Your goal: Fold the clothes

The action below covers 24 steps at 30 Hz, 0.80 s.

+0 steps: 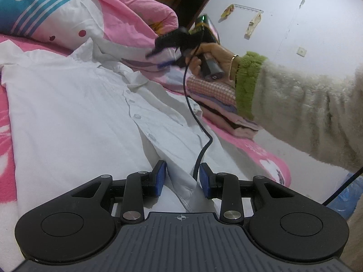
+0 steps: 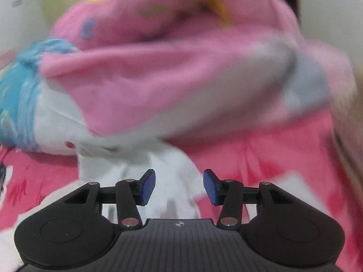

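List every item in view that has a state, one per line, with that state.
white shirt: spread flat on the bed, buttoned at the top, front edges parted near the hem.
left gripper: partly open, shirt hem edge between the pads; pressing cannot be told.
right gripper: open, nothing between the pads, blurred.
folded clothes: stacked beside the shirt.
pink quilt: bunched up.
black cable: trailing slack across the shirt.
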Motion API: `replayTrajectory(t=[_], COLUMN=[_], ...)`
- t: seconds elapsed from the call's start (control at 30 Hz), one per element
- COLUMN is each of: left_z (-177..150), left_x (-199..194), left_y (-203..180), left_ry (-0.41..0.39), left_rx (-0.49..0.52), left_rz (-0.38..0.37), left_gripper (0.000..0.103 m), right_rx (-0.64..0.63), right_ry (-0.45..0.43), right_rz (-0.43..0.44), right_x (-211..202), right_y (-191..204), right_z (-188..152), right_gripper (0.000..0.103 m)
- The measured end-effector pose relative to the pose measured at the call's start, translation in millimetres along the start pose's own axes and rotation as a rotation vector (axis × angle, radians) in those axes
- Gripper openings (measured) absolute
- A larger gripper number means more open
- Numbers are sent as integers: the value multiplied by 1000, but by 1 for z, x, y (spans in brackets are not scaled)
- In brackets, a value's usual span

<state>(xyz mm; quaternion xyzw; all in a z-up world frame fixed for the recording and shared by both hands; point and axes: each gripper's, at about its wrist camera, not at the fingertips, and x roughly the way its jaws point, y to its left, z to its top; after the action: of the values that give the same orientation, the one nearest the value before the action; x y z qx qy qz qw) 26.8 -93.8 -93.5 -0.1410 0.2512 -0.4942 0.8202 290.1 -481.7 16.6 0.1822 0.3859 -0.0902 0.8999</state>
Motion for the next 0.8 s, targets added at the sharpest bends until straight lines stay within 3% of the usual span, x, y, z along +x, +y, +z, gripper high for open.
replayTrajectory(t=[0.13, 0.4, 0.5, 0.53, 0.57, 0.8], left_z=[1, -1, -1, -2, -2, -1], left_x=[1, 1, 0, 0, 0, -3], left_y=[0, -1, -2, -2, -2, 0], left_ry=[-2, -7, -9, -10, -10, -23], left_rx=[3, 13, 17, 16, 15, -10], left_rz=[0, 1, 1, 1, 0, -2], left_gripper=[32, 32, 32, 32, 32, 30], right_rx=[276, 534, 505, 477, 448, 193], right_ry=[96, 84, 42, 28, 14, -196], right_rz=[82, 146, 192, 207, 222, 310], right_x=[20, 75, 83, 83, 82, 32], right_y=[-42, -84, -78, -73, -68, -15], right_z=[-14, -26, -27, -27, -27, -21], right_gripper=[49, 49, 43, 18, 3, 1])
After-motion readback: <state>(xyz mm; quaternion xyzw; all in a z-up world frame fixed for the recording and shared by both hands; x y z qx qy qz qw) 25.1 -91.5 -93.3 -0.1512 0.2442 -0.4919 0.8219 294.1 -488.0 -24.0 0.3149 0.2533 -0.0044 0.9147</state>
